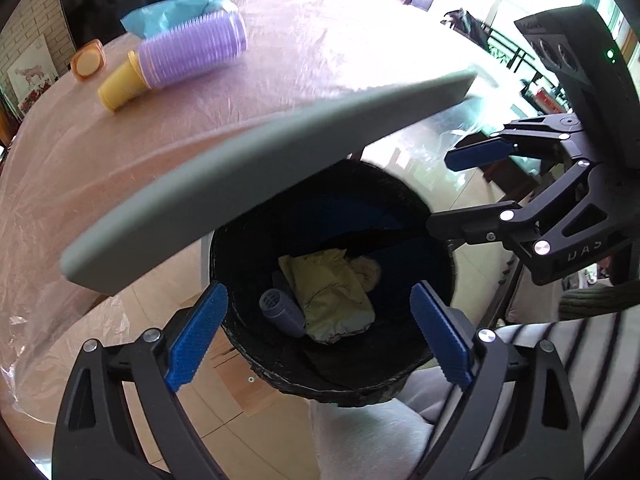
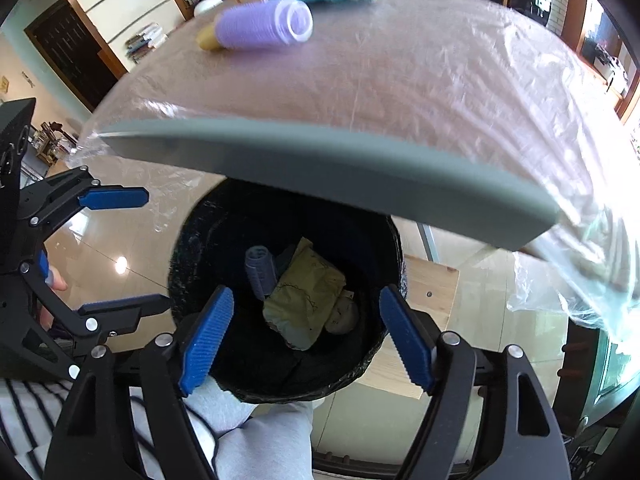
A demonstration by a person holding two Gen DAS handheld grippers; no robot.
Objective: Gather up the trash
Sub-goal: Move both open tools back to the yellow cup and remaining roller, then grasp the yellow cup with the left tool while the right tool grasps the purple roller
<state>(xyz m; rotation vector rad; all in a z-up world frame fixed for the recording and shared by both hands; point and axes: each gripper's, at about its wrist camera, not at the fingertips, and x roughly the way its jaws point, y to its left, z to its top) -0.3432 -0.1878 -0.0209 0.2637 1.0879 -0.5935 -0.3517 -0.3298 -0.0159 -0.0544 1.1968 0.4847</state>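
My left gripper (image 1: 318, 334) points steeply down, its jaws spread wide with nothing between the blue pads (image 1: 198, 334). My right gripper (image 2: 306, 342) points down beside it, jaws apart and empty too. Each shows in the other's view, side by side. My fingers (image 2: 56, 280) wrap the left grip.

Desk (image 1: 280, 168): matt grey edge, top covered with thin, crinkled, glossy clear plastic film (image 2: 580, 280). Bin (image 2: 192, 240): lined with a black plastic bag, slightly shiny and wrinkled. Bin contents: crumpled yellowish paper (image 2: 304, 296) and a ribbed grey plastic roller (image 2: 260, 268). Purple roller (image 1: 192, 52) on the desk: ribbed translucent plastic. Left claw (image 1: 320, 336) and right claw (image 2: 308, 340): matt black frames, ridged blue pads (image 1: 196, 336), polished metal rivets. Floor (image 2: 120, 248): glossy tile.
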